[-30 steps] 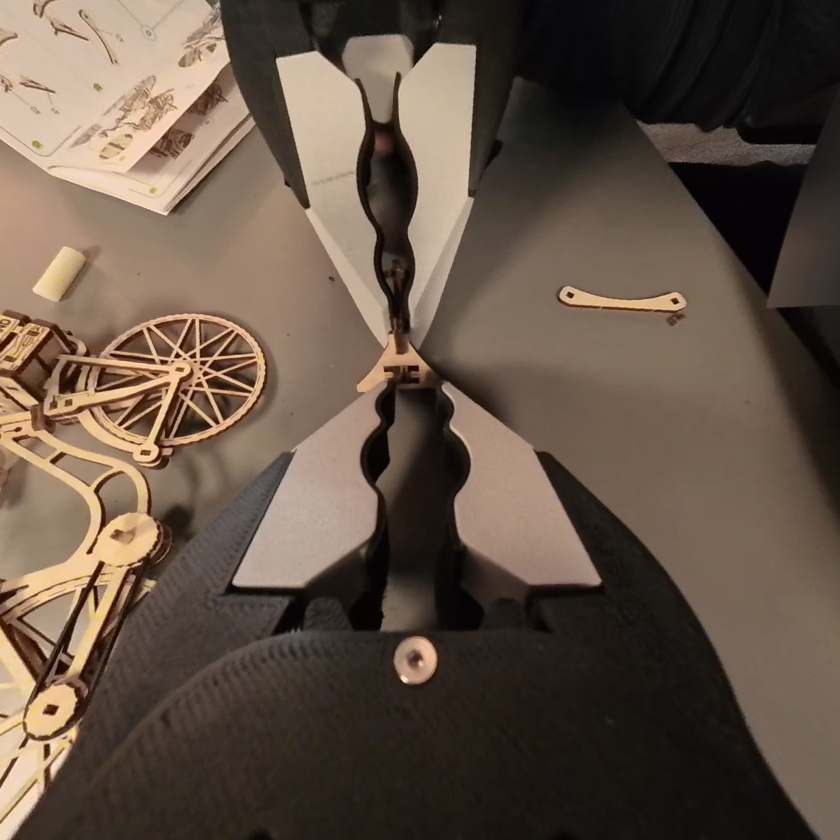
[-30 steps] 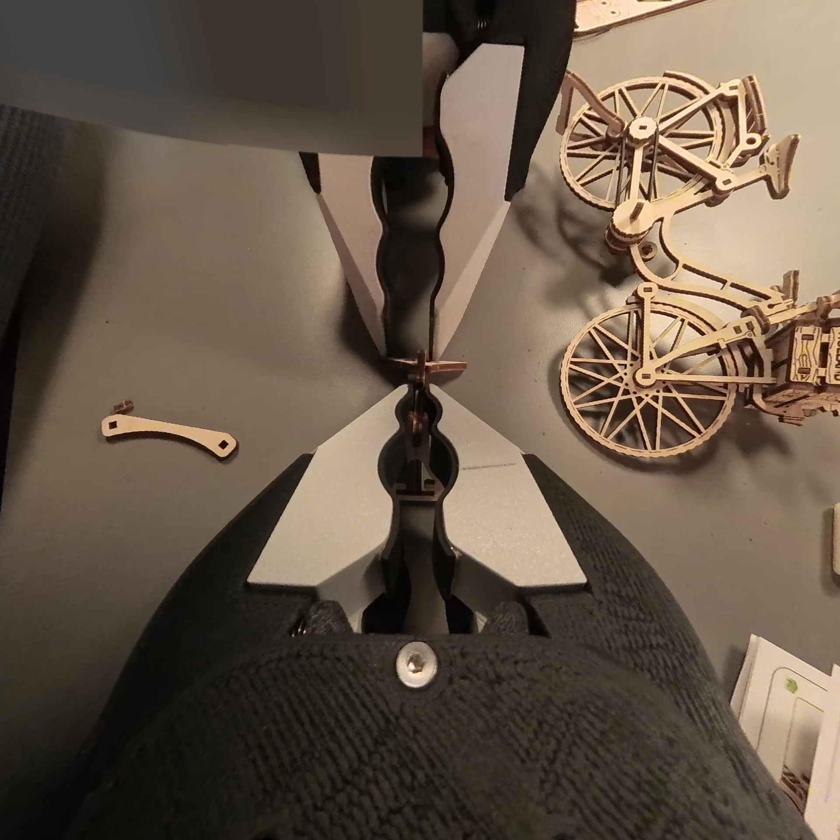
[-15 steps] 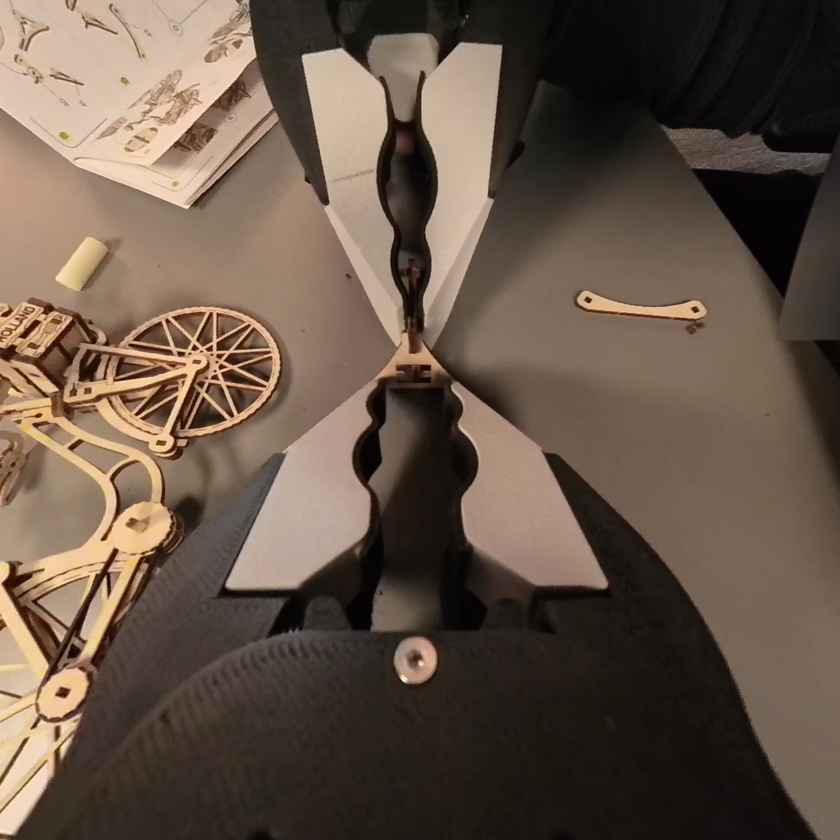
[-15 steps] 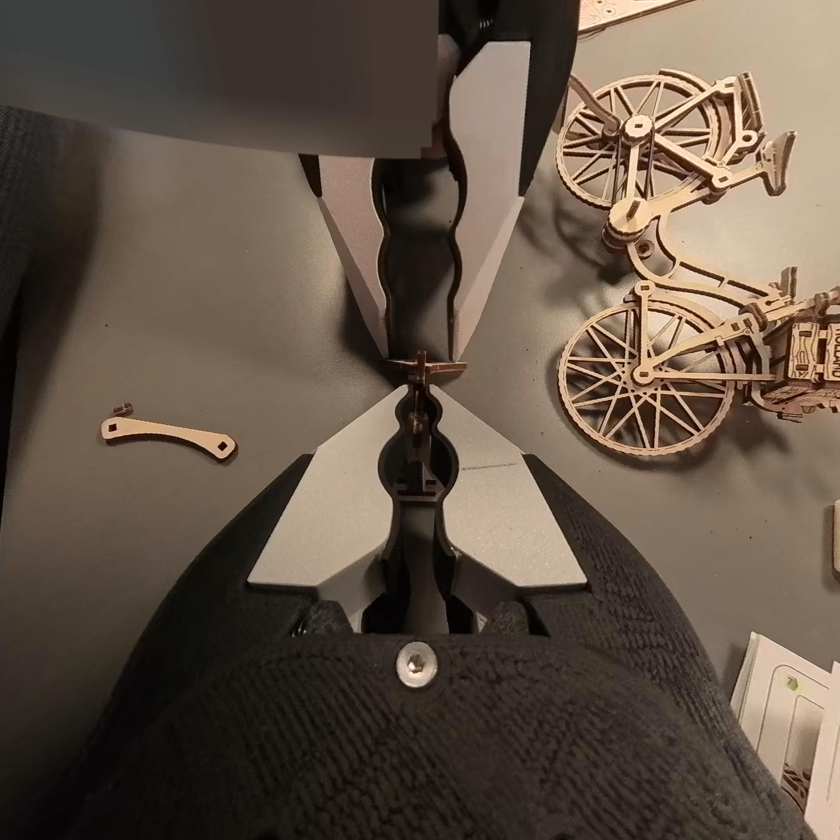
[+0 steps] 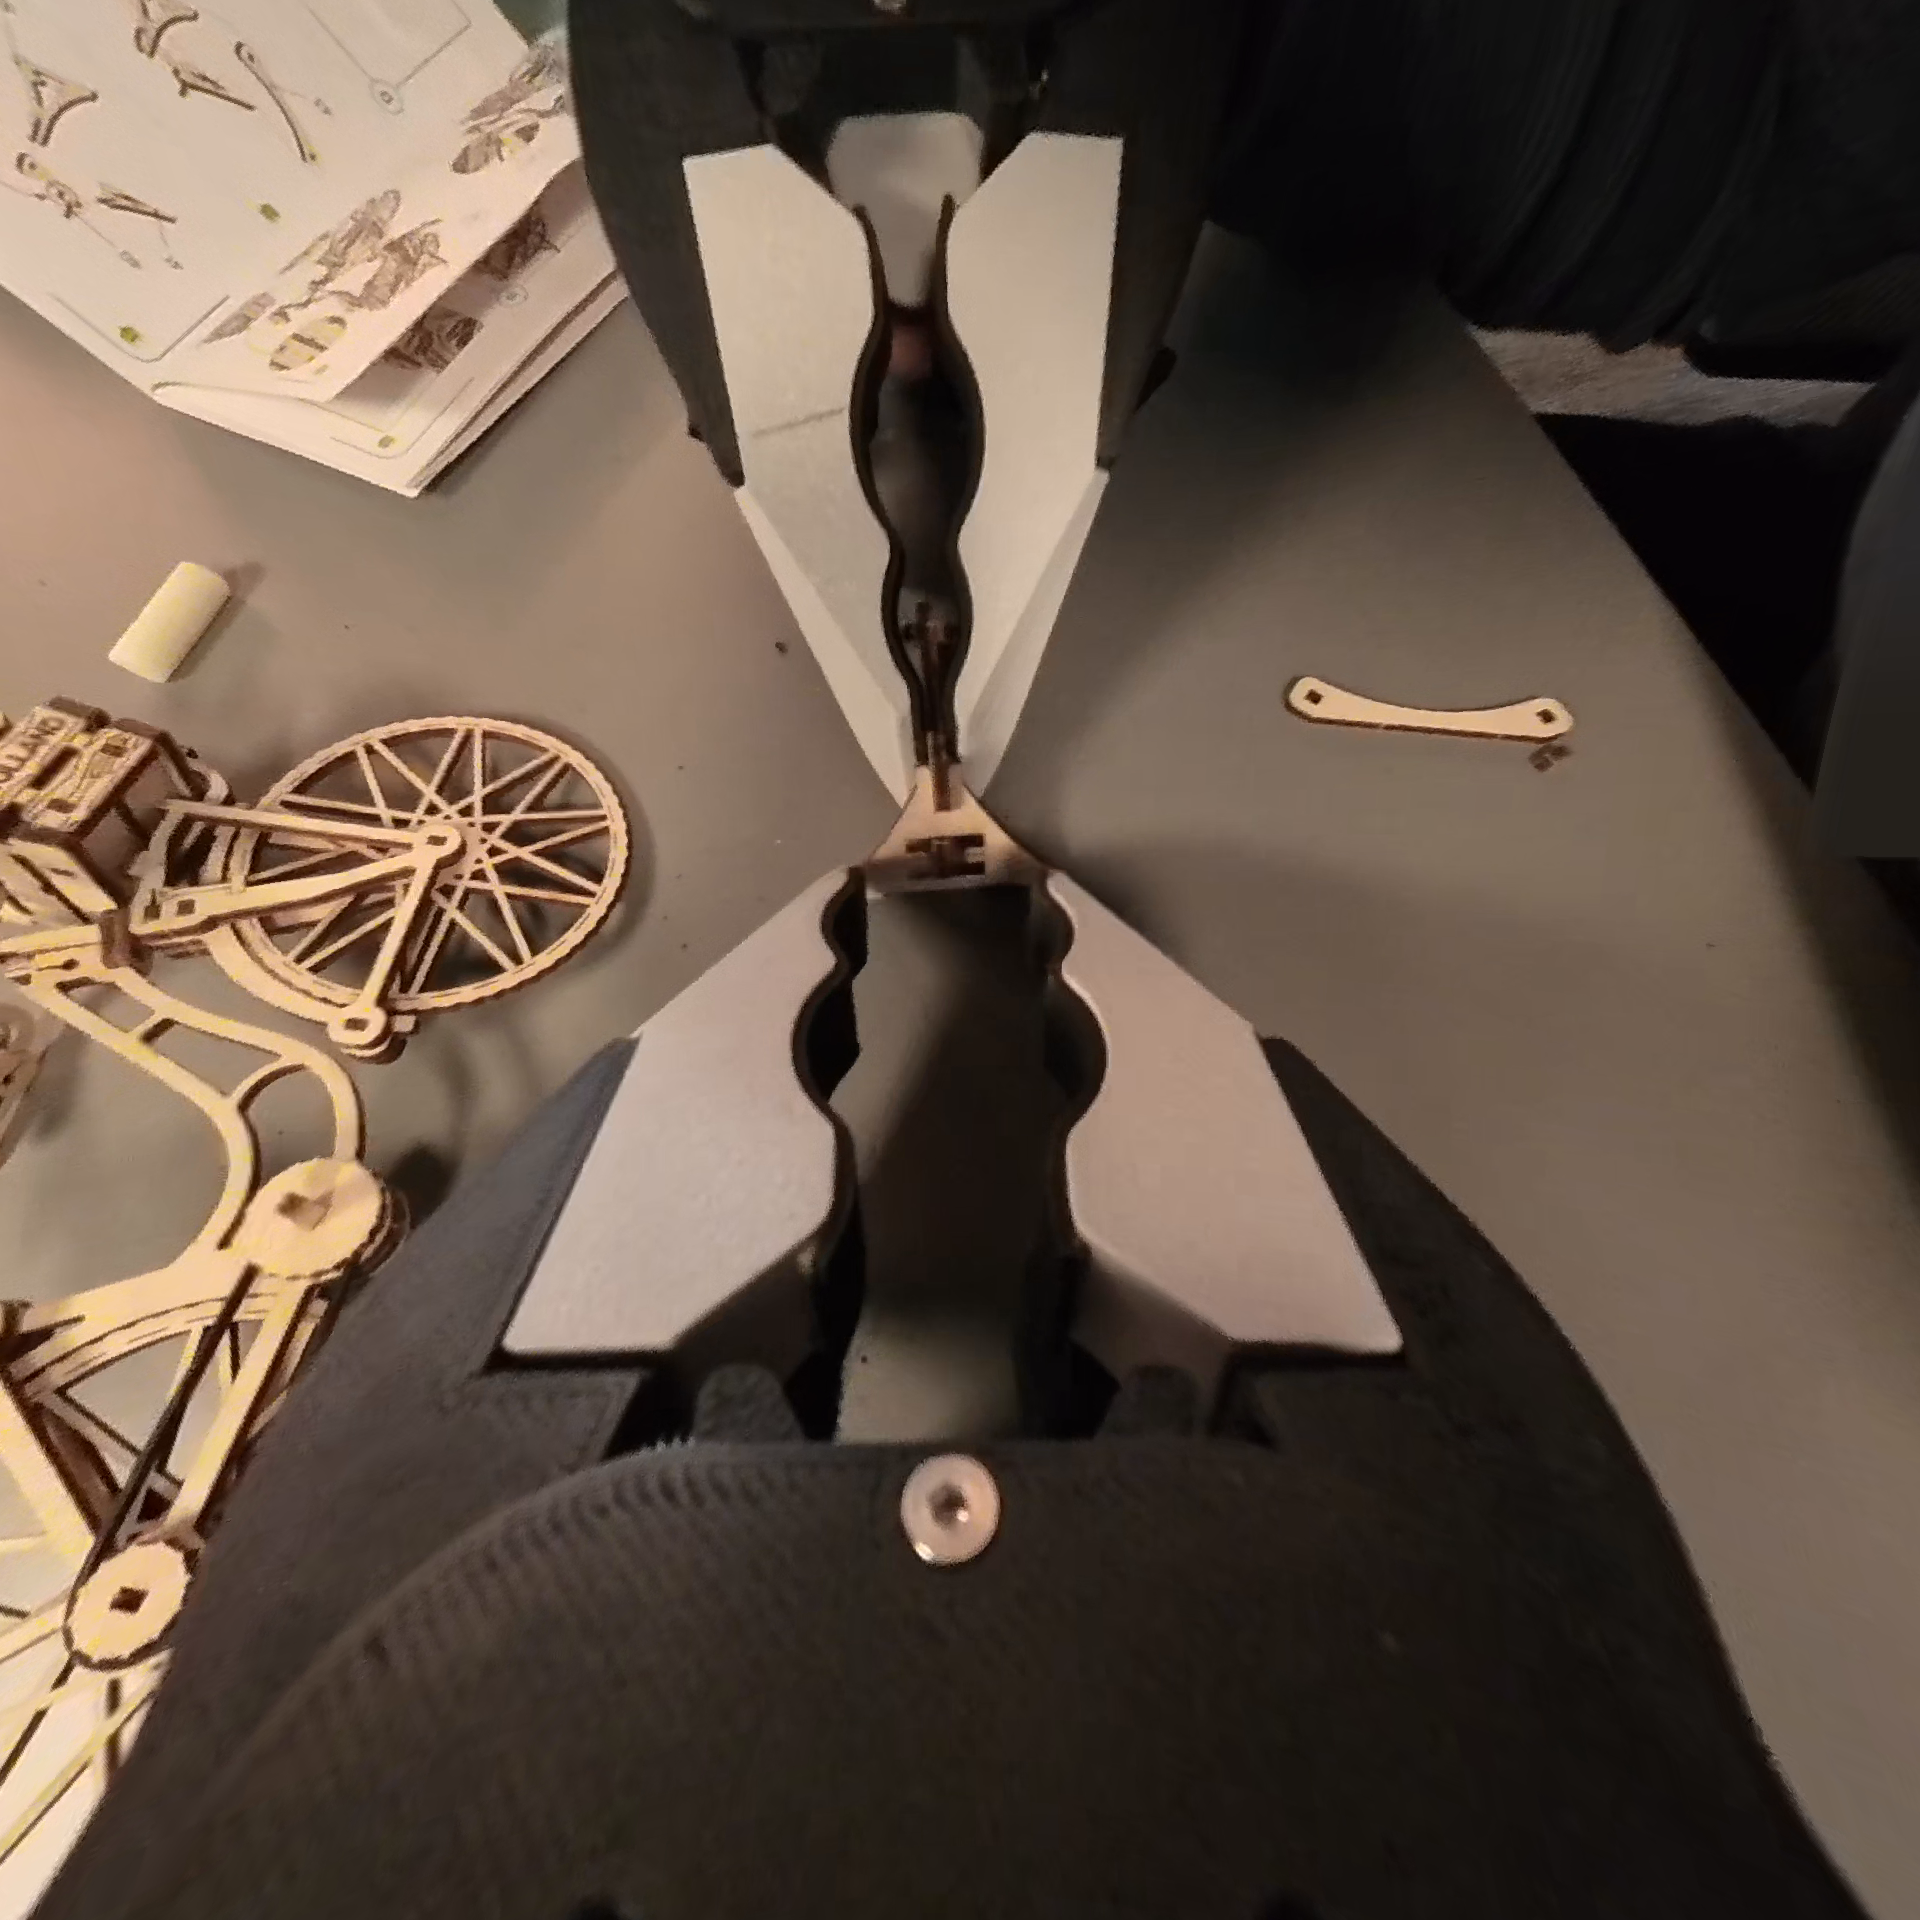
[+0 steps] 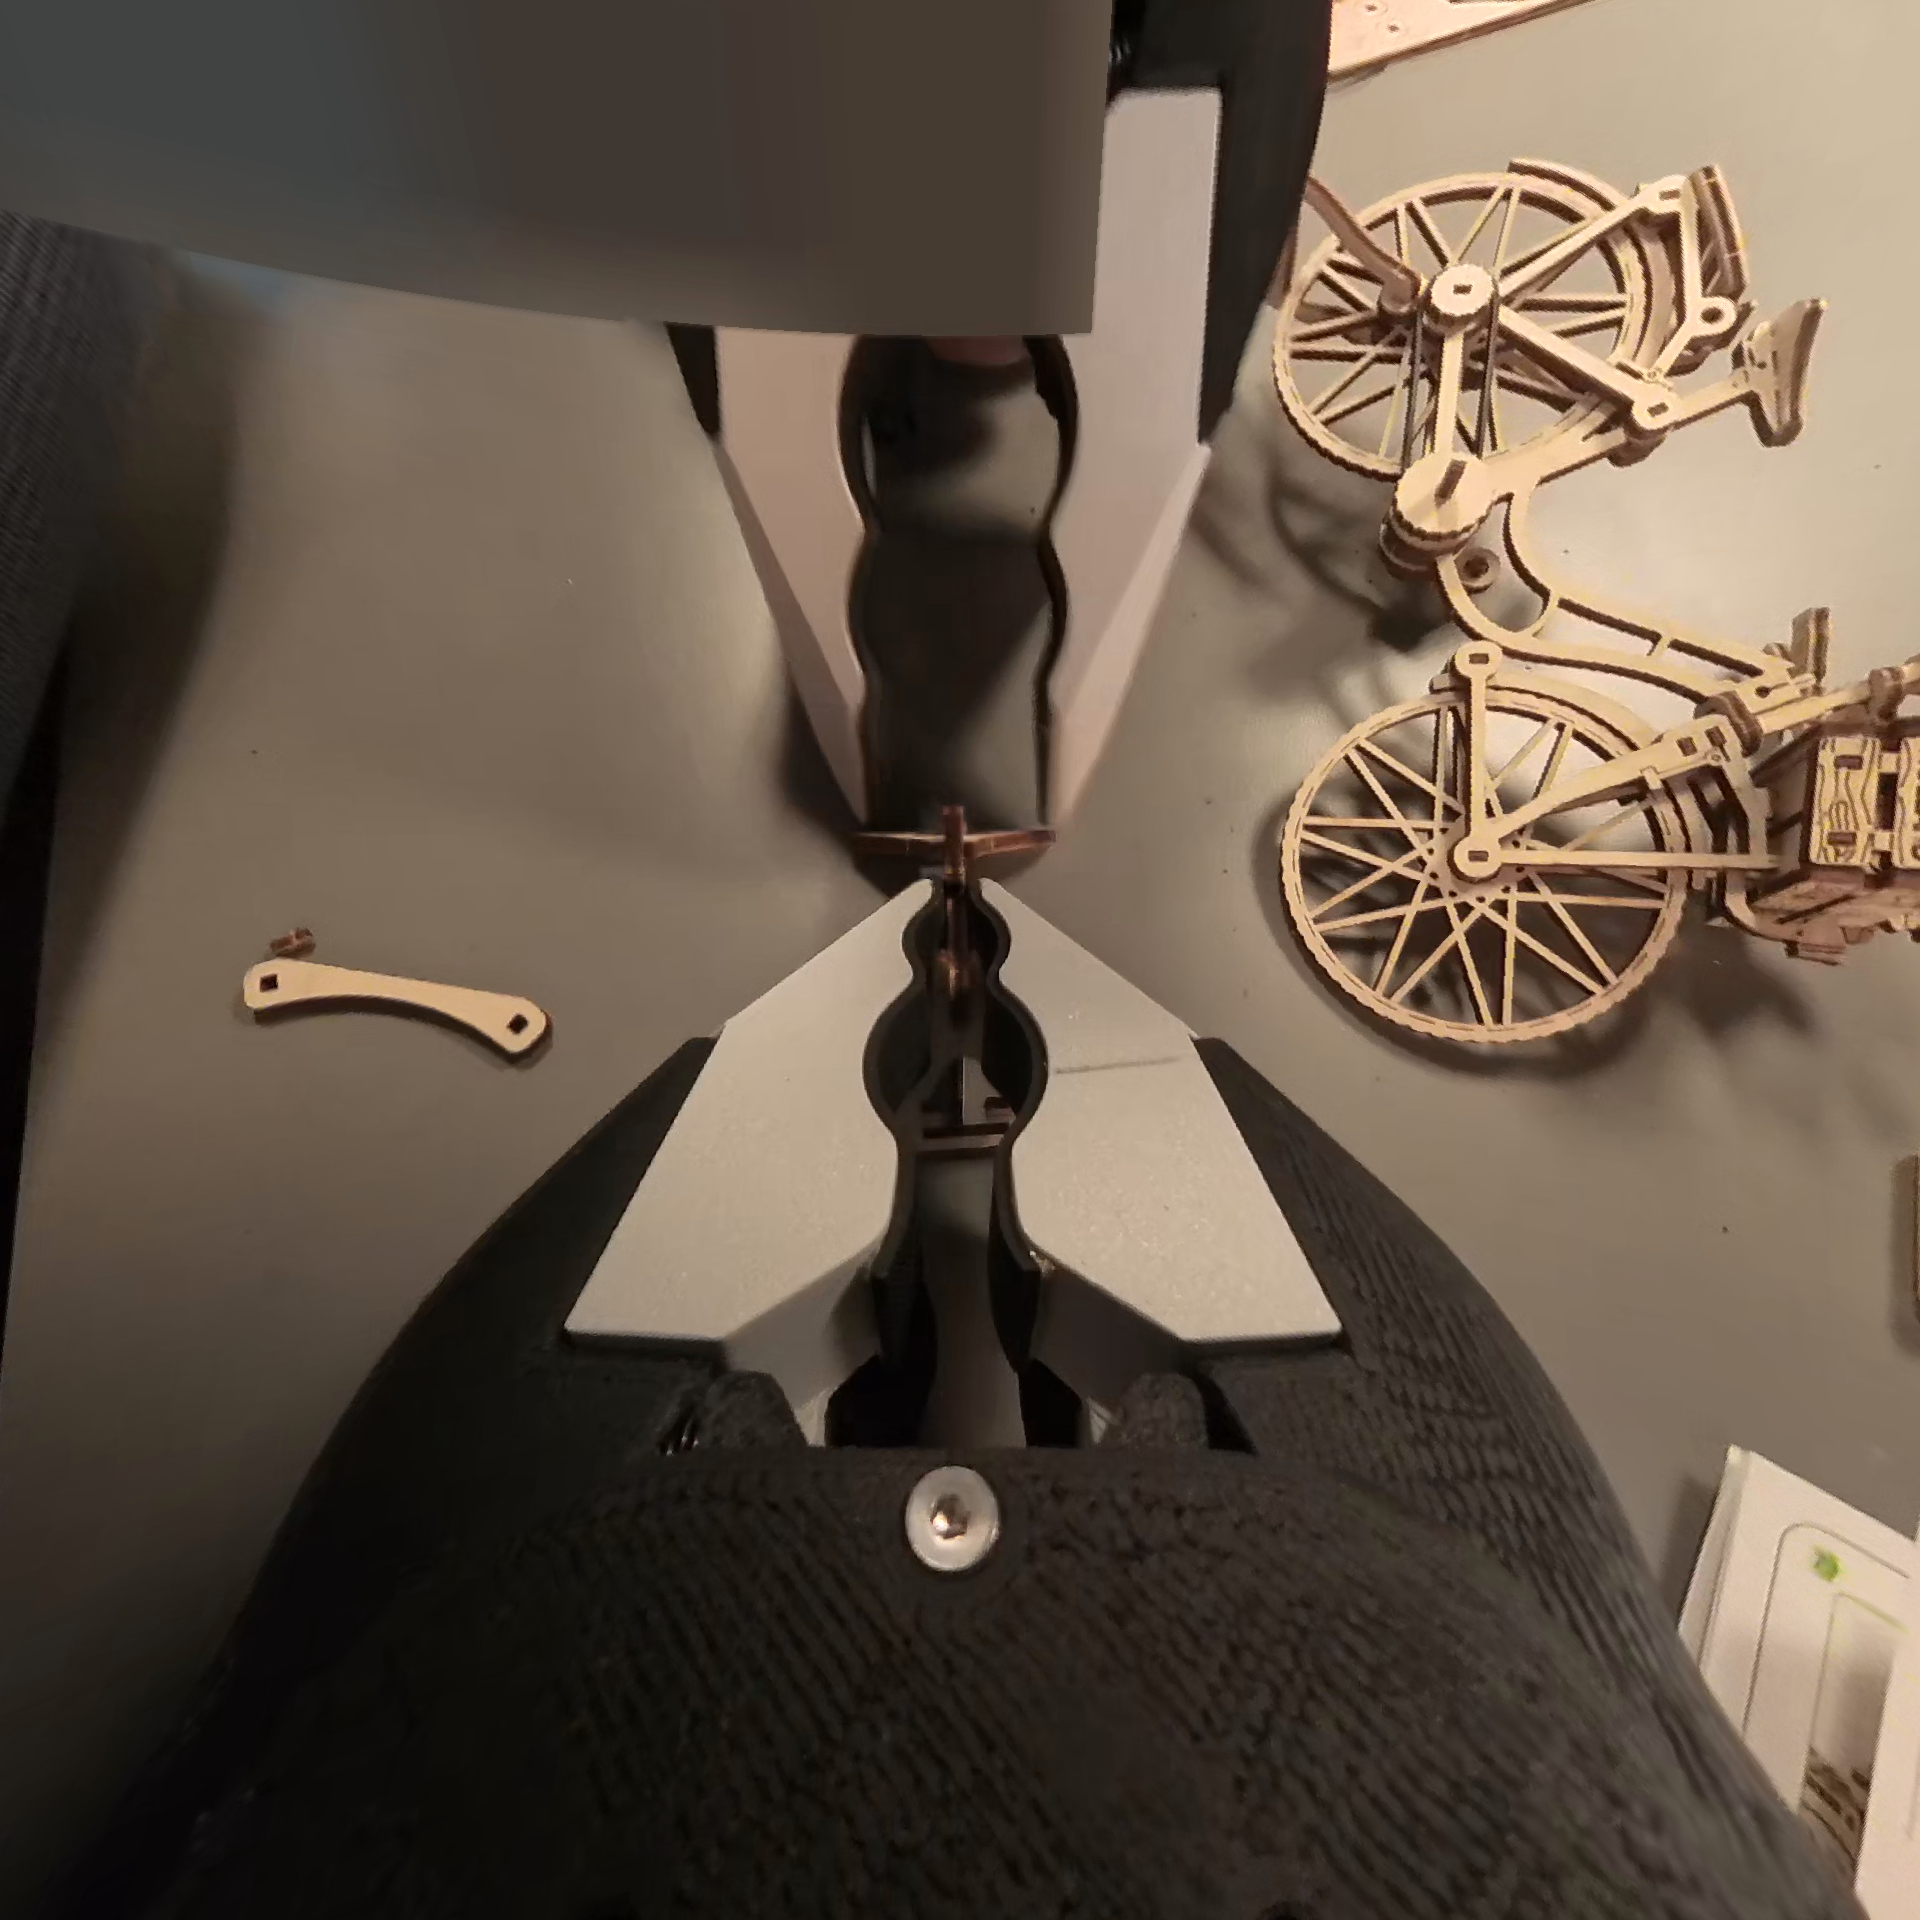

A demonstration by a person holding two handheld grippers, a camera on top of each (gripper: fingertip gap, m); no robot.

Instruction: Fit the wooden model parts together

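While the left tongs [image 5: 940, 868] pinch a flat triangular wooden piece [image 5: 938, 850] above the table [image 5: 1299, 935], the right tongs [image 6: 953, 896] at twelve o'clock grip a slim wooden part [image 6: 954, 940], apparently slotted into it.

Left gripper [image 5: 943, 868] and right gripper [image 6: 954, 883] tip to tip, jaws clamped on small pieces.
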